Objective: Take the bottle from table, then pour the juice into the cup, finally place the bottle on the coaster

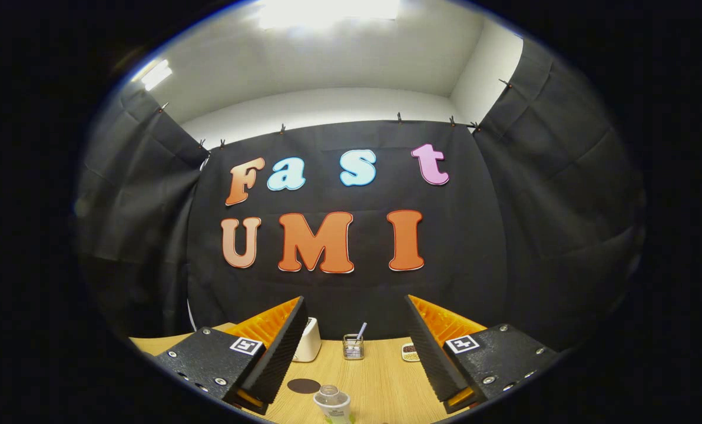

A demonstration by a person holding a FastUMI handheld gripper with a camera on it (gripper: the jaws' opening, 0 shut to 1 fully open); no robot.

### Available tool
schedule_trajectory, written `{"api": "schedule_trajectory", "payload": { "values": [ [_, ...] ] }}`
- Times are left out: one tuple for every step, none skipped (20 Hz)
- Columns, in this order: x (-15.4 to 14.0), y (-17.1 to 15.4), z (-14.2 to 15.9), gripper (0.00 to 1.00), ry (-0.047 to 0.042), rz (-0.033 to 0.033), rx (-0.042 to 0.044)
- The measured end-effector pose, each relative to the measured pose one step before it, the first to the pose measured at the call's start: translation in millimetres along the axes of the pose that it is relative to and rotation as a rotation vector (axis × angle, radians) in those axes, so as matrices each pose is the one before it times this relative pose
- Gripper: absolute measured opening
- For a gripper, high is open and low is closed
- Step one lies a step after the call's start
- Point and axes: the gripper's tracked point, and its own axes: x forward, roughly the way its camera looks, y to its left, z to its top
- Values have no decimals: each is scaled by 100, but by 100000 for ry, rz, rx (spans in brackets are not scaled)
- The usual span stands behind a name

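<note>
The fingers (351, 353) stand wide apart above the pale wooden surface (380, 377); lower them squarely around the small clear plastic bottle (332, 401) between them before closing.

On the wooden table (380, 377) — one clear bottle (332, 403), open-topped, low centre of frame. One dark round coaster (304, 386) just left of it. One white cup (308, 340). One small mesh holder (353, 347) with one straw-like stick (361, 331). One small dish (410, 352), centre right. One gripper (354, 347) — two fingers, spread wide, holding nothing.
</note>
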Motion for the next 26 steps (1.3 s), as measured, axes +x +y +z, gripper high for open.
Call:
{"api": "schedule_trajectory", "payload": {
  "values": [
    [-97, 28, -78, 97, -114, 77, -621],
    [-67, 157, -65, 97, -160, 156, -504],
    [-17, 299, -48, 97, -260, 429, -208],
    [-14, 296, -140, 97, -46, 526, 115],
    [-13, 289, -234, 97, 96, 790, 213],
    [-75, 310, -302, 97, 436, 739, 34],
    [51, 240, -454, 97, 662, 567, -145],
    [23, 237, -523, 97, 1013, 469, -306],
    [23, 170, -611, 97, 1218, 720, -154],
    [-31, 203, -558, 97, 739, 705, 42],
    [-22, 188, -559, 97, 687, 632, 251],
    [41, 134, -500, 97, 349, 772, 183],
    [-48, 71, -652, 97, 292, 492, 167],
    [-114, 15, -663, 97, 325, 462, 240],
    [20, 63, -979, 97, 665, 395, 298],
    [-65, 84, -1070, 97, 993, 569, 230],
    [-49, 138, -1163, 97, 1381, 534, 267],
    [78, 13, -1283, 97, 2028, 400, 99],
    [144, -63, -1427, 97, 2237, -183, -97],
    [43, -103, -1116, 97, 1472, -468, -291],
    [50, -33, -906, 97, 786, -150, -56],
    [-1, 227, -823, 97, 560, 748, 339],
    [42, 473, -911, 97, 760, 1182, 501],
    [47, 431, -959, 97, 1145, 1630, -90],
    [115, 358, -936, 97, 992, 996, -645],
    [186, 130, -860, 97, 967, 360, -1102]
  ]
}}
